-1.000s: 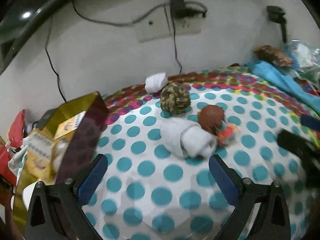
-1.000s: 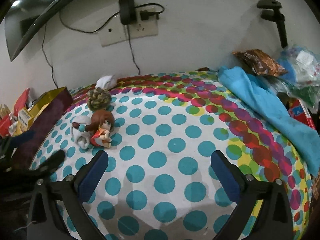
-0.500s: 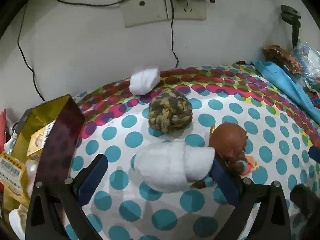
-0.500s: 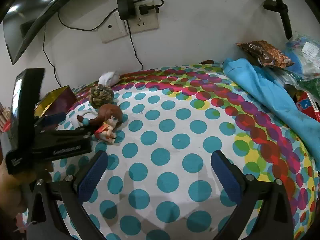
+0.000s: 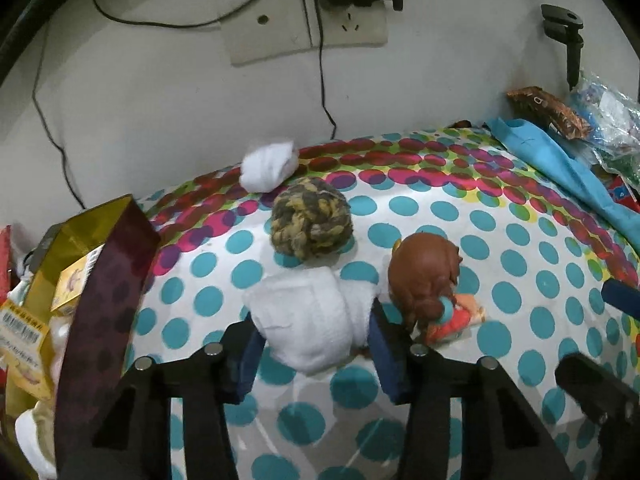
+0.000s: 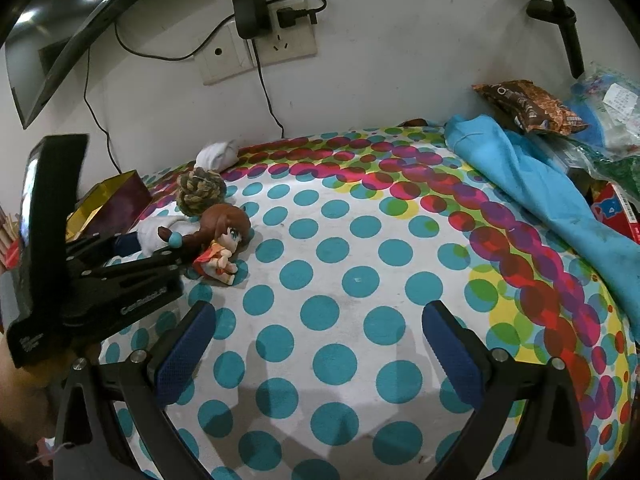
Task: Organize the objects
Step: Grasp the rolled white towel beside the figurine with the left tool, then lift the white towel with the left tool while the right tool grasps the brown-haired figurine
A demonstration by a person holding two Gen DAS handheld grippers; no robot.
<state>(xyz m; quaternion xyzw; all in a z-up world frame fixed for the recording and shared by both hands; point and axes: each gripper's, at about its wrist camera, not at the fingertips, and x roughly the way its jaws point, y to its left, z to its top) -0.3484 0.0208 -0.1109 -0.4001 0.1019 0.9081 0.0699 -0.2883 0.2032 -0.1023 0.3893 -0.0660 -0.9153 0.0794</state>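
My left gripper (image 5: 316,344) has just been closing its jaws, and they now pinch the white sock roll (image 5: 312,320) on both flanks, the blue pads (image 5: 250,354) pressed into the cloth. The roll lies on the polka-dot cover (image 5: 520,264) of the bench, its long axis running roughly crosswise to my left jaws, tilted a little so the folded-over cuff end points right, toward the doll.

The brown-haired doll figurine (image 5: 424,280) lies just beside the roll on its right, touching or nearly touching my right-hand pad. The camouflage rope ball (image 5: 312,224) sits right behind the roll, and a smaller white bundle (image 5: 270,164) lies beyond that, near the wall. To the left stands the open gold-lined box (image 5: 108,264) with packets inside.

My right gripper (image 6: 316,344) hangs over bare cover with its jaws spread wide and nothing between them.

The right view shows the doll's face and orange dress and my left gripper's body from the side, but the roll is mostly hidden there, so the grip itself shows only in the left view. It also takes in the blue cloth (image 6: 532,184) and the snack bags (image 6: 528,106) at the far right.
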